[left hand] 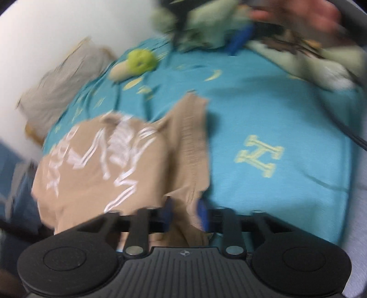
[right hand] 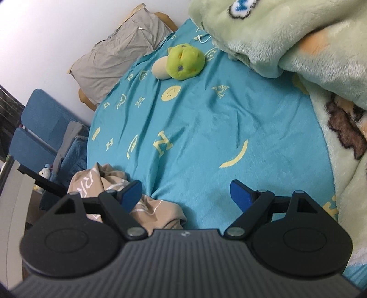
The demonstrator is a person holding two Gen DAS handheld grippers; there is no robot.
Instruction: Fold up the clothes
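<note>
A tan garment [left hand: 119,165] with white lettering lies crumpled on the teal bed sheet [left hand: 263,119] in the blurred left wrist view. My left gripper [left hand: 184,212] is shut on a fold of that tan garment, the cloth bunched between its blue pads. In the right wrist view the same tan garment [right hand: 156,206] sits at the lower left, partly behind my left finger [right hand: 130,191]. My right gripper [right hand: 185,192] stands open over the teal sheet [right hand: 206,128] with nothing between its fingers.
A green plush toy [right hand: 183,62] lies at the far end of the bed, next to a grey pillow [right hand: 119,52]. A fluffy pale-green blanket [right hand: 298,41] is heaped along the right side. A blue chair [right hand: 41,128] stands beside the bed. A person's hand [left hand: 305,13] shows blurred at the top.
</note>
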